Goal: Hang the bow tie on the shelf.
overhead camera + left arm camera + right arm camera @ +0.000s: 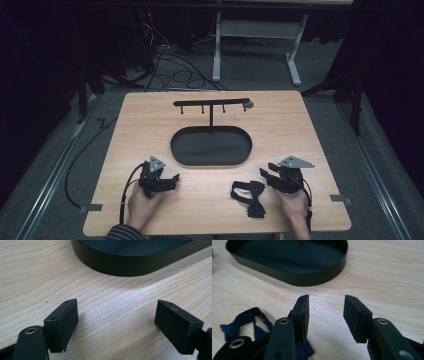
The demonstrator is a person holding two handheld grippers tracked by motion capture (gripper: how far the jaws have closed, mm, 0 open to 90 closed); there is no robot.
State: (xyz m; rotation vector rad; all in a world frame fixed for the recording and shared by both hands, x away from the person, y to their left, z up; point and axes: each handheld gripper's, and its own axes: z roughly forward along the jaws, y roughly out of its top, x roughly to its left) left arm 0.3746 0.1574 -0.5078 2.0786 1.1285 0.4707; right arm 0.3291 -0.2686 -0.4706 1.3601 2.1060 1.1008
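Where it lies flat on the tabletop [210,210], near the oval black tray [210,146] and on my side of it, my item is one dark navy bow tie [250,197]: soft cloth, knotted centre, neck strap looped open beside it. My right tongs [263,173], just beside the tie, stand partly open and grip nothing. My left tongs [116,321], well apart from the tie, gape wide over bare wood. Behind the tray: black hook stand [212,104].

The light wooden surface [150,125] looks smooth, with fine visible grain. On it, the black oval metal tray [294,277] has a matt finish. Near the tray, the dark blue cloth bow tie [252,196] looks soft and matt.
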